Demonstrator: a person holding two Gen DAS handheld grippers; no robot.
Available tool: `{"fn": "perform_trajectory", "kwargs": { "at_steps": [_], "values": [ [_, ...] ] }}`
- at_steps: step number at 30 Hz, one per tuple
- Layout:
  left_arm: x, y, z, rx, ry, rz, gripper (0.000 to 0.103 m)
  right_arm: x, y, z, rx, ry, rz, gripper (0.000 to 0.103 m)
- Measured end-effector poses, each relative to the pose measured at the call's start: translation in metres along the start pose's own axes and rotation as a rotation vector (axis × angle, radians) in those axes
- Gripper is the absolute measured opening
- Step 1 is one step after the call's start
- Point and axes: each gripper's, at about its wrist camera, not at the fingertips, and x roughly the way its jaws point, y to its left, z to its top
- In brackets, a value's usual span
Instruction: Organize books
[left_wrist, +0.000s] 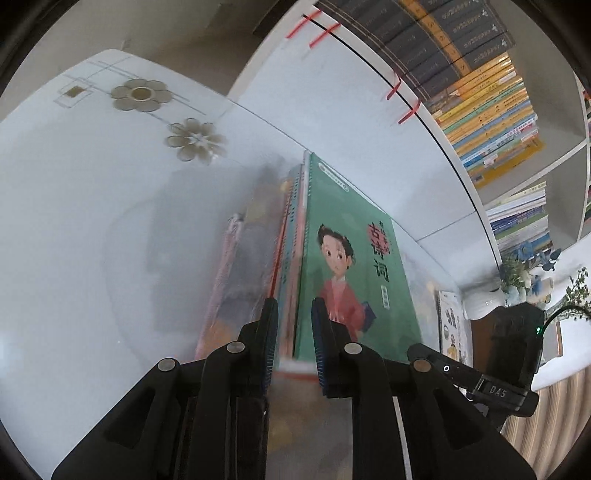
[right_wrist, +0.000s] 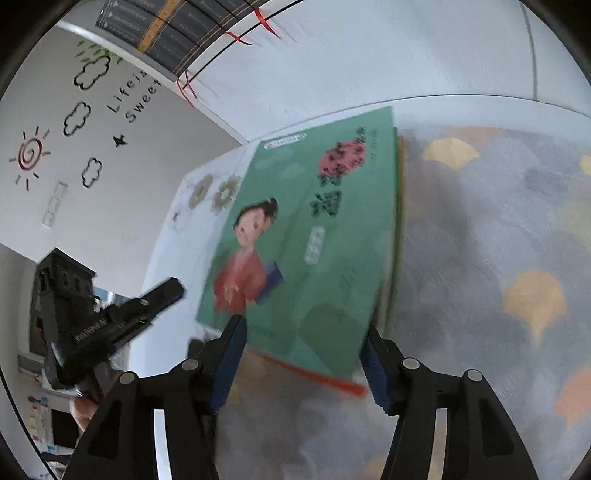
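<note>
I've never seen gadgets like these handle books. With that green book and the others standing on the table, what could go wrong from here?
1. The right gripper stands open around the green book; unpinched, it could tip over.
2. The left gripper pinches only a few of the upright books, so loose neighbours may slide on the glossy table.
3. The two grippers work close together and might bump.

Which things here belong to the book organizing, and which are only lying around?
Belong to the job:
- green book and the books standing beside it
- left gripper, shut on those books
- right gripper, open
- bookshelf

Only lying around:
- flowers
- wall stickers
</note>
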Motion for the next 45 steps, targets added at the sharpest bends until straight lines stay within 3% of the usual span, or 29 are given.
{"fn": "perform_trajectory", "kwargs": {
  "at_steps": [5,8,9,13,16,17,20,21,26,29,45],
  "values": [
    [-0.024,-0.019,-0.026,0.047,0.002,0.012,0.016,-0.053,-0.017,-0.04,-0.01,-0.061,-0.171,0.058],
    [-0.031,-0.044,-0.054,0.109,0.033,-0.008,0.016,-0.088,-0.033,-0.076,-0.027,-0.113,-0.35,0.065],
    [-0.031,-0.054,-0.062,0.131,0.046,-0.012,0.016,-0.095,-0.04,-0.087,-0.033,-0.126,-0.421,0.072],
    [-0.023,-0.097,-0.088,0.21,0.096,-0.053,0.016,-0.108,-0.079,-0.138,-0.028,-0.116,-0.628,0.073],
    [-0.018,-0.132,-0.106,0.283,0.124,-0.068,0.016,-0.108,-0.107,-0.165,0.032,-0.094,-0.657,0.074],
    [-0.017,-0.143,-0.111,0.307,0.131,-0.069,0.016,-0.111,-0.113,-0.174,0.05,-0.124,-0.647,0.076],
    [-0.015,-0.168,-0.128,0.361,0.152,-0.071,0.016,-0.115,-0.116,-0.179,0.071,-0.185,-0.693,0.093],
    [-0.013,-0.175,-0.133,0.375,0.162,-0.071,0.02,-0.112,-0.118,-0.179,0.08,-0.19,-0.693,0.103],
    [-0.014,-0.198,-0.153,0.433,0.185,-0.077,0.02,-0.109,-0.117,-0.184,0.076,-0.241,-0.697,0.103],
    [-0.013,-0.206,-0.16,0.448,0.194,-0.066,0.02,-0.11,-0.116,-0.198,0.034,-0.319,-0.679,0.103],
    [-0.024,-0.219,-0.171,0.414,0.173,-0.078,0.02,-0.109,-0.115,-0.2,0.033,-0.318,-0.682,0.103]
  ]
}}
